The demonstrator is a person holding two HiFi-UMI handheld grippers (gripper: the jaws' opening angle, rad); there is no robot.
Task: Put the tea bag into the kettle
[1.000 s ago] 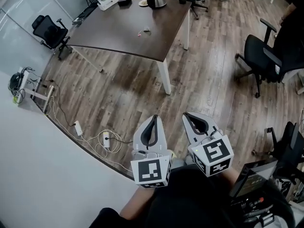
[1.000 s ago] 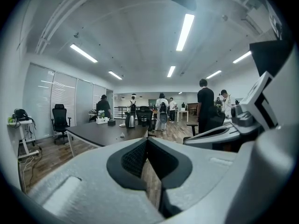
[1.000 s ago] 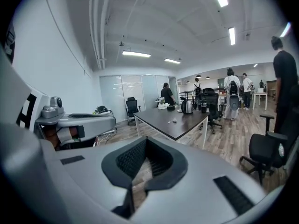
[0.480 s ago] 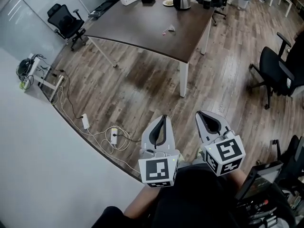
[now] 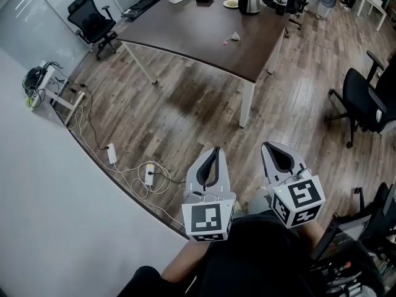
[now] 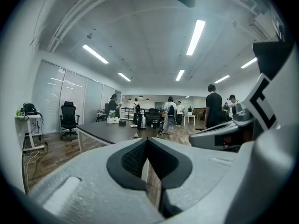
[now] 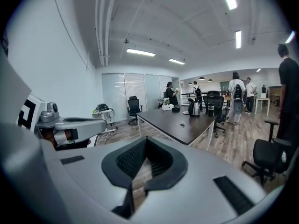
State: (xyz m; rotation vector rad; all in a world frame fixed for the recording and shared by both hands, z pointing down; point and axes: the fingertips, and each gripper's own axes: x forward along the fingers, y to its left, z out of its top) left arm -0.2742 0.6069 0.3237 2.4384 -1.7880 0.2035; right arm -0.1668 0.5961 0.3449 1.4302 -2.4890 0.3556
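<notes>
Tea bag (image 5: 234, 37) on the dark bench (image 5: 185, 30), kettle (image 5: 249, 0) near its far edge. Are they close together?

Near, not touching. Both are well away from us. The left gripper (image 5: 215, 149) and right gripper (image 5: 266, 145) hang over the wood floor, each with jaws pressed together on nothing.

What could go wrong?

The bag looks small and flat. If a gripper arrives closed, it will likely just shove the bag along the bench. A careless pinch might catch only the string.

And the kettle?

I can't tell whether its lid is open. If it's shut, the bag has nowhere to go. The floor cables (image 5: 133, 181) are also a trip risk.
</notes>
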